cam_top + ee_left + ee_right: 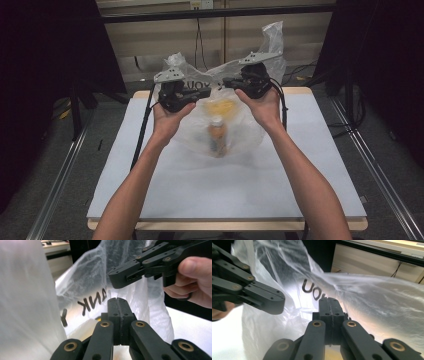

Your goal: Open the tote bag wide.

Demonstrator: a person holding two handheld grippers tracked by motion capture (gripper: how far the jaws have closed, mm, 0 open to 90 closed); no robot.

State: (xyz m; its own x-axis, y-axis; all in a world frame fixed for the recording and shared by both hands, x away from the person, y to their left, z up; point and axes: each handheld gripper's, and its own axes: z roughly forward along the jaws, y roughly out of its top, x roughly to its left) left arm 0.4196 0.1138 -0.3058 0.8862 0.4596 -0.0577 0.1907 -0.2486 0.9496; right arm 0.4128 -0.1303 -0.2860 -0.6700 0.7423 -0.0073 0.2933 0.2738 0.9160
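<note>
Two grippers hold a thin clear plastic bag [235, 125] up off the white table [300, 190]. Left gripper [119, 305]: jaws pressed together, apparently pinching the film at the bag's mouth. Right gripper [331, 305]: same, jaws closed flat, film seemingly caught between them. Bag hangs below and between both, printed lettering [93, 302] just ahead of each gripper's tips.

Handling estimate: film is light, limp, slippery and easily torn; load sits low, an orange bottle [217, 137] and something yellow [222, 106] inside. Best hold is likely the rim or handle loops, gathered in folds.

Pose: both forearms reach forward, palms cupped under the grippers, tips turned inward toward each other, near but apart.
</note>
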